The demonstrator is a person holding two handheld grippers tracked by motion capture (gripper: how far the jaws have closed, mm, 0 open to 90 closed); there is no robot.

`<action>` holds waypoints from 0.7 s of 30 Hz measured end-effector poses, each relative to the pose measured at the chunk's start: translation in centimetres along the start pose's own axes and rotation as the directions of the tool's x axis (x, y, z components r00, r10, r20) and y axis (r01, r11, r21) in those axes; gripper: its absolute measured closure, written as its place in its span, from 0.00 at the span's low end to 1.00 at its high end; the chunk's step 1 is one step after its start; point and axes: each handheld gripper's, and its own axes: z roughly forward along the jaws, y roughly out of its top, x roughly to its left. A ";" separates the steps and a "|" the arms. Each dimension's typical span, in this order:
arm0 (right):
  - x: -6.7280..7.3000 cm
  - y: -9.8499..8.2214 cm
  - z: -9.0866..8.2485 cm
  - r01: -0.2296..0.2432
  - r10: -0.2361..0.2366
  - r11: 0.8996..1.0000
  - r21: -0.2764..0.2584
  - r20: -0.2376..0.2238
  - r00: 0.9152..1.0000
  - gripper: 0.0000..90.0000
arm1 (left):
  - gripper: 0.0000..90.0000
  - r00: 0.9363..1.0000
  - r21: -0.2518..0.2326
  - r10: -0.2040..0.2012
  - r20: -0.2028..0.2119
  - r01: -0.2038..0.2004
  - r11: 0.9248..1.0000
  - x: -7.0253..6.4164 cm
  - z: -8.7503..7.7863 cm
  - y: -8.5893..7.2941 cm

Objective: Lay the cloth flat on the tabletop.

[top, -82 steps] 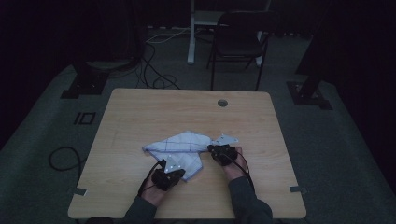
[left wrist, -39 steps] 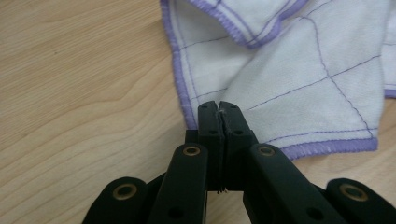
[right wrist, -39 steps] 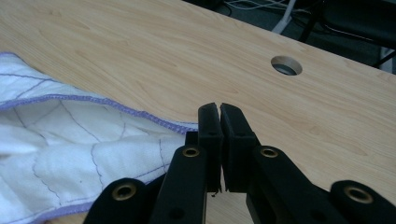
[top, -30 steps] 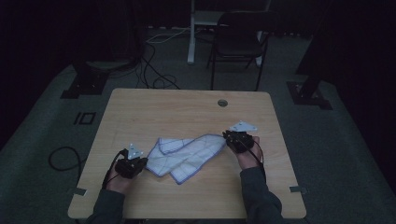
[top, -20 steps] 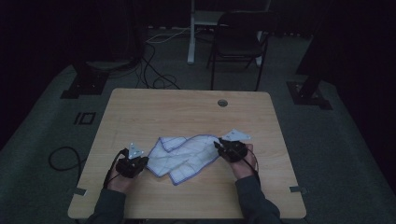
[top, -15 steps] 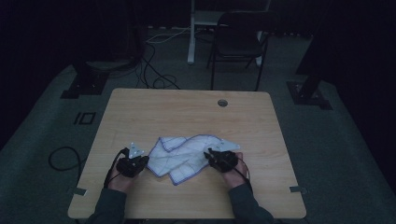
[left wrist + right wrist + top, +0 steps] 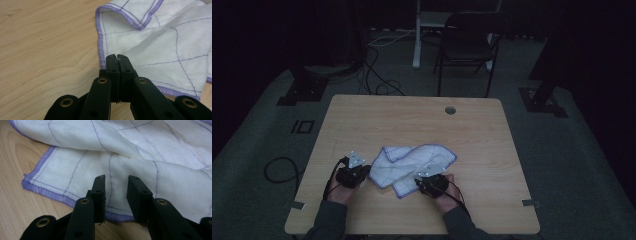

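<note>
Two grippers work the white purple-edged cloth (image 7: pixel 414 164) rumpled on the tabletop (image 7: pixel 412 120): left gripper (image 7: pixel 117 62) fingers pinch its edge as anchor, while right gripper (image 7: pixel 115 195) fingers, just opening, straddle the near hem.

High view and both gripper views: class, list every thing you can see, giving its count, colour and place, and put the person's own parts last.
cloth: one, white with purple hem and stitched lines, folded on the near middle of the table
table: one, light wood, centre of the room, with a round hole near its far edge
chair: one, dark, on the floor beyond the table
cables: several, dark and pale, on the floor beyond the table
left hand-held gripper: one, black, shut on the cloth's left edge
right hand-held gripper: one, black, jaws apart over the cloth's near edge, just opening
</note>
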 end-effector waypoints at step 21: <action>-3.1 -2.9 -3.0 -0.075 0.074 0.997 0.023 0.036 0.997 0.74 | 0.99 1.000 0.036 0.006 0.005 -0.006 0.999 -0.4 0.2 -0.8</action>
